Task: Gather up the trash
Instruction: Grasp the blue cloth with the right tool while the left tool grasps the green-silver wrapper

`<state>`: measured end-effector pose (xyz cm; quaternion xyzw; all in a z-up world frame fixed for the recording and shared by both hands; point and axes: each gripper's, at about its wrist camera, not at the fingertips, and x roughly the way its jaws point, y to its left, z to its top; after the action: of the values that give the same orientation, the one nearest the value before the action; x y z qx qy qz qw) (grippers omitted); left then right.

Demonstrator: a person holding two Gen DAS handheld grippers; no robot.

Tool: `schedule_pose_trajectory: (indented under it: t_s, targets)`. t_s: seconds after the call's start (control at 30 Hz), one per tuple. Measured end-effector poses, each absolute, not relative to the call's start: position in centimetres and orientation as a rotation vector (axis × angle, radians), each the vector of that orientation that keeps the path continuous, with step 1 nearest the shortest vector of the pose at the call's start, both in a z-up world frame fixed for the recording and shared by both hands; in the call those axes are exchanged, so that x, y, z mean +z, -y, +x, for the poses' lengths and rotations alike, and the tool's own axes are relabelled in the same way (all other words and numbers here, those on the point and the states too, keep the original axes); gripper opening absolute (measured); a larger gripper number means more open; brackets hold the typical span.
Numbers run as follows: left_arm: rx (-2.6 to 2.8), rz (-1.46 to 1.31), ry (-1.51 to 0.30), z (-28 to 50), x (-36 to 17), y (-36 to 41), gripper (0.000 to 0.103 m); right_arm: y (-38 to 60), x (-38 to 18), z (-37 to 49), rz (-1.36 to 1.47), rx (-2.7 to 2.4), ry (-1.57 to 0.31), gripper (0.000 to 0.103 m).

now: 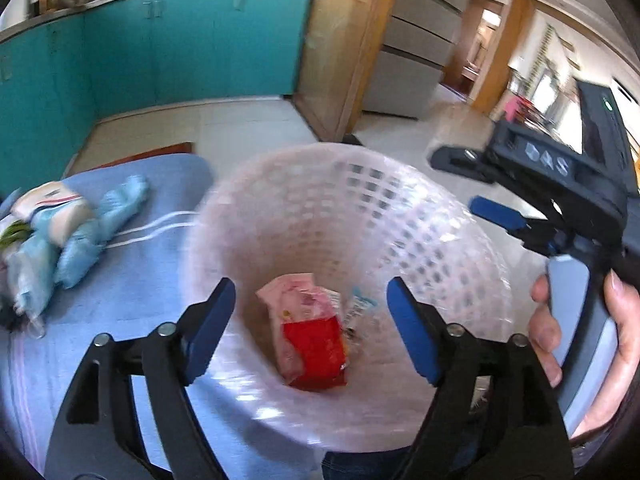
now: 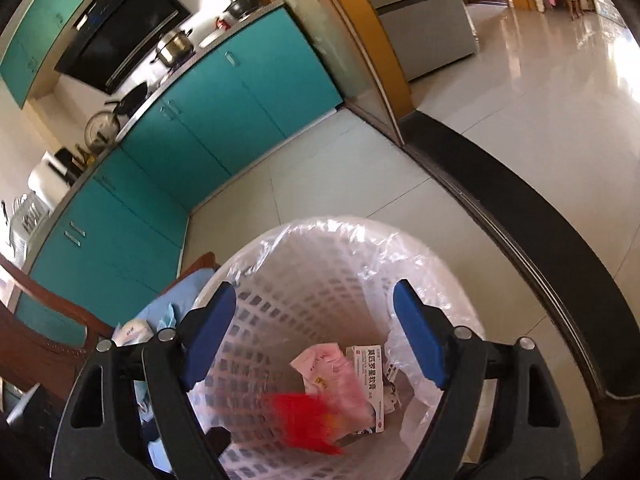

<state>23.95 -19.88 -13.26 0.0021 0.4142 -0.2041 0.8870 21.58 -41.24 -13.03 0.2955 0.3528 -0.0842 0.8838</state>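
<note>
Right wrist view: both jaws spread wide, nothing held. Red wrapper blurred inside lined basket, beside pink packet and medicine box. Remaining trash on blue worktop, 9 o'clock of basket; left gripper best swung there, bin rim avoided.

Bench: covered with a light blue cloth, thin white stripes across it and pinkish stripes near the left edge. A reddish wooden corner shows at the far end. On it, at the left: a blurred heap of pale blue crumpled plastic bags with a white packet on top and something green at the heap's left edge. Right of the bench: a white lattice wastebasket with a clear liner; can't tell whether it stands on the bench or on the cream tiled floor beside it.
</note>
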Motion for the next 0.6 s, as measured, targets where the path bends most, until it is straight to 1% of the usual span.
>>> schedule_pose_trajectory:
  t_s: [0.1, 0.2, 0.27, 0.4, 0.5, 0.6]
  targets:
    - [-0.270, -0.013, -0.827, 24.5, -13.0, 16.5, 0.080, 39.8, -12.8, 22.5, 0.580, -0.146, -0.748, 0.080]
    - [-0.048, -0.078, -0.721, 24.4, -12.0, 11.1, 0.080, 39.5, -12.6, 22.4, 0.567, -0.128, -0.750, 0.080]
    - [0.073, -0.111, -0.683, 24.7, -11.6, 7.4, 0.080, 38.3, -12.3, 22.9, 0.539, -0.099, -0.747, 0.080]
    - [0.270, -0.155, -0.730, 25.8, -12.0, -0.3, 0.080, 34.6, -11.3, 23.9, 0.420, 0.009, -0.730, 0.080]
    - [0.358, -0.224, -0.763, 24.9, -12.5, -5.2, 0.080, 29.3, -11.0, 25.4, 0.331, 0.172, -0.742, 0.079]
    - [0.378, -0.252, -0.770, 23.5, -12.8, -7.4, 0.080, 24.9, -11.2, 28.7, 0.333, 0.269, -0.802, 0.079]
